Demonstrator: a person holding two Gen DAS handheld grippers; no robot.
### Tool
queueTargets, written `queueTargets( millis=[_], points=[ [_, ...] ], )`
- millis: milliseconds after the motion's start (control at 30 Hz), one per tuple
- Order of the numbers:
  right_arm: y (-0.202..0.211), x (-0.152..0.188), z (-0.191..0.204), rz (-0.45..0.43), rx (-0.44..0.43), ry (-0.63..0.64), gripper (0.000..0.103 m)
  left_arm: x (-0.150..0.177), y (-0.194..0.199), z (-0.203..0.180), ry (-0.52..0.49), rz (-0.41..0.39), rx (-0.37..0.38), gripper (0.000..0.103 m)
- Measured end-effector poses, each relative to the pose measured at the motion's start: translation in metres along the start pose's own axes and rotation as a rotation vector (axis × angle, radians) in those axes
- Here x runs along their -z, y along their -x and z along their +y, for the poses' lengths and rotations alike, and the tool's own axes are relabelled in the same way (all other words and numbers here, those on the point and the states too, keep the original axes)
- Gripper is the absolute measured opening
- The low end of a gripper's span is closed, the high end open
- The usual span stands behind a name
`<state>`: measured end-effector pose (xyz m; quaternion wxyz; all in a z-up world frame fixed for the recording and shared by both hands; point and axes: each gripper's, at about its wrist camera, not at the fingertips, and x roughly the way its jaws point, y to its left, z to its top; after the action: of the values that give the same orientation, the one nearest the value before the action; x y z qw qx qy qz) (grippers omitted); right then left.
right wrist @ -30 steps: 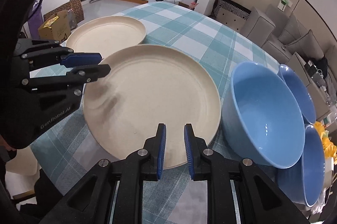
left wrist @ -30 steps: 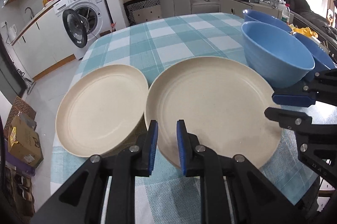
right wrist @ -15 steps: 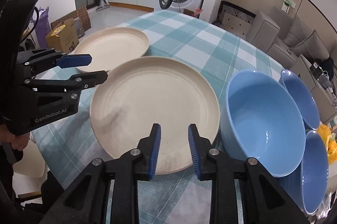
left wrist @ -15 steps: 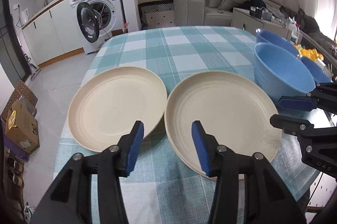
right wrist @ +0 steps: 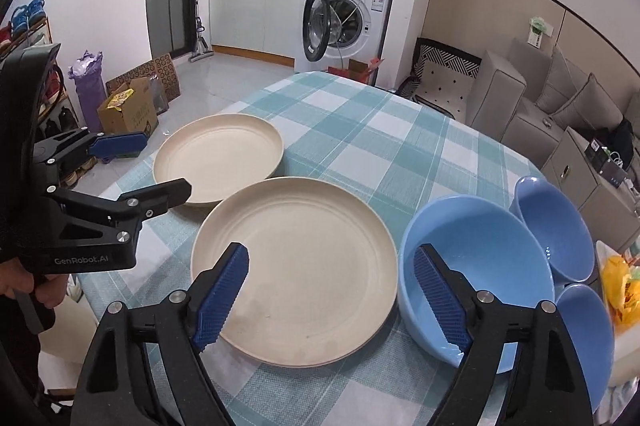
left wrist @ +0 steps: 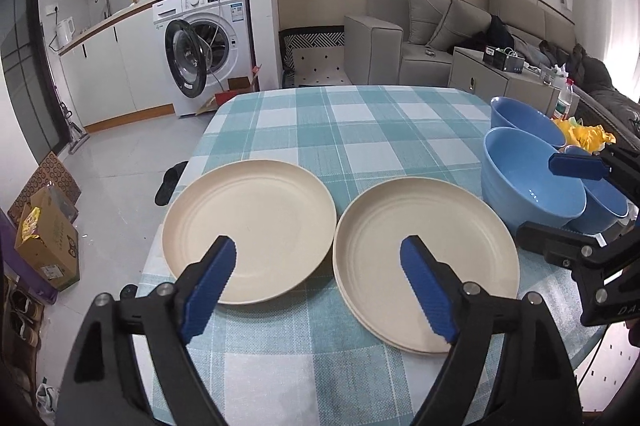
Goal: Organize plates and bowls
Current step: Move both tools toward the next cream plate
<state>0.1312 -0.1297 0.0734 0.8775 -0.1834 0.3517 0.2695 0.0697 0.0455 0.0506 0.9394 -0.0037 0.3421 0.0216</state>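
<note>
Third blue bowl cut by frame edge, appliance labels unreadable

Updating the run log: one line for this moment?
left claw: opening, empty | right claw: opening, empty | plates: stacked, tabletop

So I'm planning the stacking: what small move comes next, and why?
Probably bring the left gripper, empty with jaws opening, down to the near rim of the single cream plate. It lies alone beside the stacked cream plates, so it likely goes on top.
</note>
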Motion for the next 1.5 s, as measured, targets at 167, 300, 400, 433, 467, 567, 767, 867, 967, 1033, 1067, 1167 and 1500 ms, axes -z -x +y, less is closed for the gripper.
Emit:
queueTargets(
  millis=[167,300,400,433,467,567,767,867,967,1033,1067,1167,1500],
  points=[
    [0.007,-0.002,-0.012,-0.024,-0.007,-0.025,0.102,-0.003,0.004,0.0,0.001,-0.021,-0.005,0.099],
    [0.011,-0.005,-0.019,-0.037,0.012,-0.028,0.102,-0.007,0.005,0.002,0.01,-0.032,0.001,0.103],
    [0.013,-0.007,-0.024,-0.041,0.014,-0.031,0.102,-0.008,0.005,0.005,0.023,-0.032,-0.011,0.103],
    [0.014,-0.008,-0.025,-0.043,0.013,-0.034,0.102,-0.008,0.004,0.006,0.028,-0.03,-0.011,0.103],
    [0.014,-0.009,-0.027,-0.044,0.012,-0.038,0.102,-0.008,0.003,0.007,0.032,-0.03,-0.011,0.103],
    [0.016,-0.011,-0.033,-0.05,0.01,-0.052,0.102,-0.008,0.002,0.013,0.051,-0.036,-0.017,0.103],
    [0.017,-0.018,-0.039,-0.055,0.008,-0.07,0.102,-0.008,0.0,0.025,0.073,-0.055,-0.052,0.103],
    [0.014,-0.021,-0.04,-0.051,0.005,-0.071,0.102,-0.007,0.001,0.035,0.095,-0.073,-0.067,0.103],
    [0.01,-0.026,-0.038,-0.047,0.001,-0.065,0.102,-0.008,-0.001,0.044,0.119,-0.069,-0.062,0.103],
    [0.008,-0.029,-0.037,-0.048,-0.004,-0.064,0.102,-0.008,-0.002,0.049,0.13,-0.067,-0.074,0.103],
    [0.005,-0.031,-0.036,-0.043,-0.01,-0.068,0.102,-0.008,-0.002,0.052,0.137,-0.067,-0.074,0.103],
    [0.0,-0.038,-0.033,-0.039,-0.024,-0.065,0.102,-0.012,-0.003,0.058,0.16,-0.065,-0.071,0.103],
    [-0.016,-0.059,-0.021,-0.032,-0.06,-0.06,0.102,-0.016,-0.008,0.079,0.2,-0.066,-0.116,0.103]
  ],
)
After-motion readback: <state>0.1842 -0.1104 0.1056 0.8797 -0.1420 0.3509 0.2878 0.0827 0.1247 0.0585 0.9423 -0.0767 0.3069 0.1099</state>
